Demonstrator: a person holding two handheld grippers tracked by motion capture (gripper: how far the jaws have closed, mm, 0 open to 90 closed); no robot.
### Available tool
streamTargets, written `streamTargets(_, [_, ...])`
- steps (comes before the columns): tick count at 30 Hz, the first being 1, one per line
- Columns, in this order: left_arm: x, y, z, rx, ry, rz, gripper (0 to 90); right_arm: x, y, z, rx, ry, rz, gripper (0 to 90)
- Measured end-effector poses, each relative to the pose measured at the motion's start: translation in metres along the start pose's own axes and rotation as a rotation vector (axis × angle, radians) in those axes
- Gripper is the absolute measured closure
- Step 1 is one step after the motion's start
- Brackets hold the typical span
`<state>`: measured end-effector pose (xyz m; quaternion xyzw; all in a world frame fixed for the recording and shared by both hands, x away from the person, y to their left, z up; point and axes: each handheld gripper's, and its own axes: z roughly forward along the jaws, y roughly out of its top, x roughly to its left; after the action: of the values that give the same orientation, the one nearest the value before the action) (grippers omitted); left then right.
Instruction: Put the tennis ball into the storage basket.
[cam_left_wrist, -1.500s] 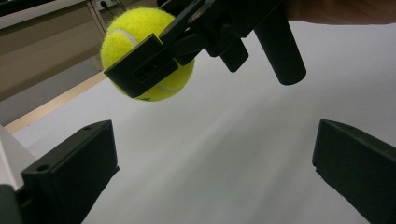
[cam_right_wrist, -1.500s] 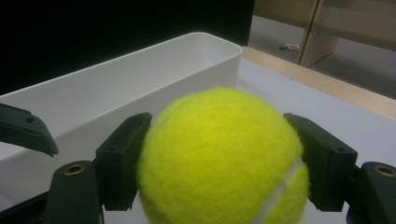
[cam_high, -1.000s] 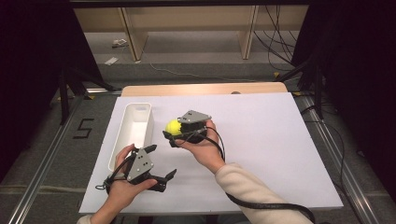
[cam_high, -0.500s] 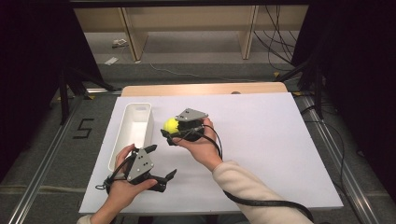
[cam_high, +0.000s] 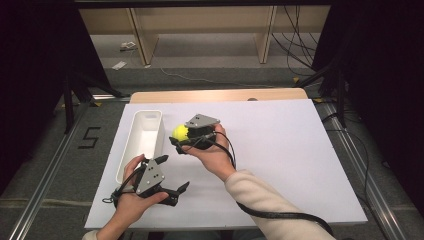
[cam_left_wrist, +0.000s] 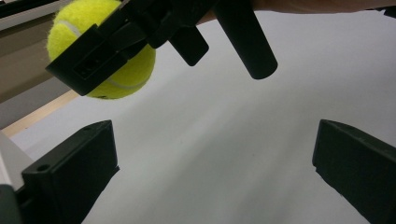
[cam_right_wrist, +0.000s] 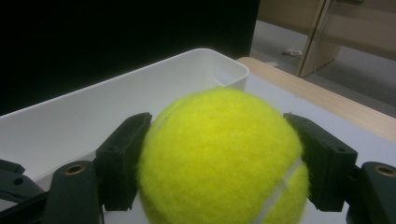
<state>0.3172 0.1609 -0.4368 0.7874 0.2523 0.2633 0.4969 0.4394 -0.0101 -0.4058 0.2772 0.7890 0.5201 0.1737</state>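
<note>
Right gripper (cam_high: 181, 141) has the tennis ball (cam_high: 180, 132) pinched between its jaws, one pad pressed to each side, held up off the white sheet (cam_high: 280, 150) just right of the long white bin (cam_high: 145, 140). In the right gripper view the bin sits directly beyond the ball. Nearer, at the left, the left gripper (cam_high: 172, 177) rests low with jaws spread wide, nothing between them.
</note>
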Motion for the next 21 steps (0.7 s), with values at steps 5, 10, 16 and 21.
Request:
streamTargets(5, [-0.0004, 0.0003, -0.0002, 0.000, -0.001, 0.000, 0.0, 0.0002, 0.0026, 0.0010, 0.001, 0.002, 0.001, 27.3])
streamTargets(10, [-0.0007, 0.0003, -0.0001, 0.000, -0.002, 0.002, 0.0, 0.0004, 0.0043, 0.0023, 0.006, 0.005, -0.001, 27.3])
streamTargets(16, [-0.0010, 0.0004, -0.0001, 0.001, -0.002, 0.003, 0.0, 0.0013, 0.0066, 0.0044, 0.006, 0.004, -0.005, 27.3])
streamTargets(21, [-0.0011, 0.0004, 0.0000, 0.002, -0.001, 0.005, 0.0, 0.0017, 0.0090, 0.0049, 0.006, 0.007, -0.012, 27.3])
